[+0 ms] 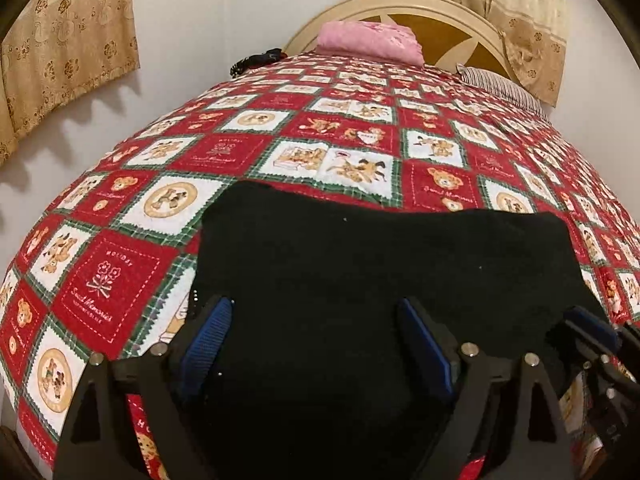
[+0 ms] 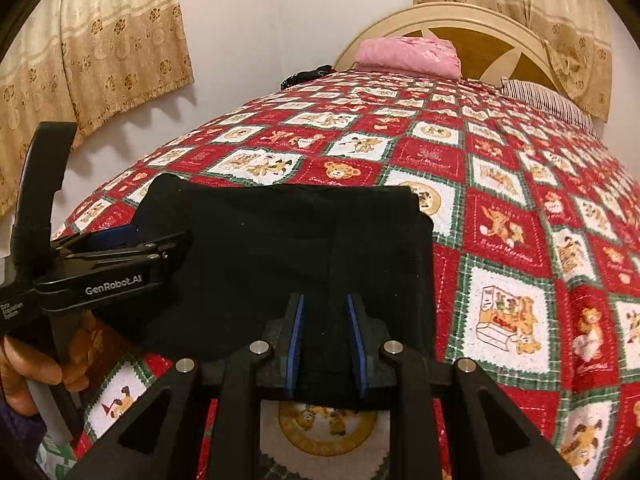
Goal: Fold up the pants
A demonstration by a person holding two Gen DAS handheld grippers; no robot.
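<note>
Presently the pants [image 2: 288, 248], black and already doubled into a compact block, lie on the patchwork bedspread [image 2: 516, 248] at the near end of the bed. In the right wrist view the right gripper [image 2: 329, 340] is clenched on the near hem of the cloth, at 6 o'clock of the block; fabric fills the narrow gap between its blue pads [image 2: 297, 336]. The left gripper [image 1: 316, 344] stands released, jaws wide, over the near left part of the pants, with cloth below the pads but no pinch visible. From the right wrist view it sits at about 9 o'clock of the block, a hand [image 2: 28, 376] on its handle.

Judgement: the left jaws should close on the same hem, level with the right grip, catching all layers. Both edges should then travel together toward 12 o'clock, kept taut, so the fold lands square. A single-layer pinch risks a skewed fold.
</note>
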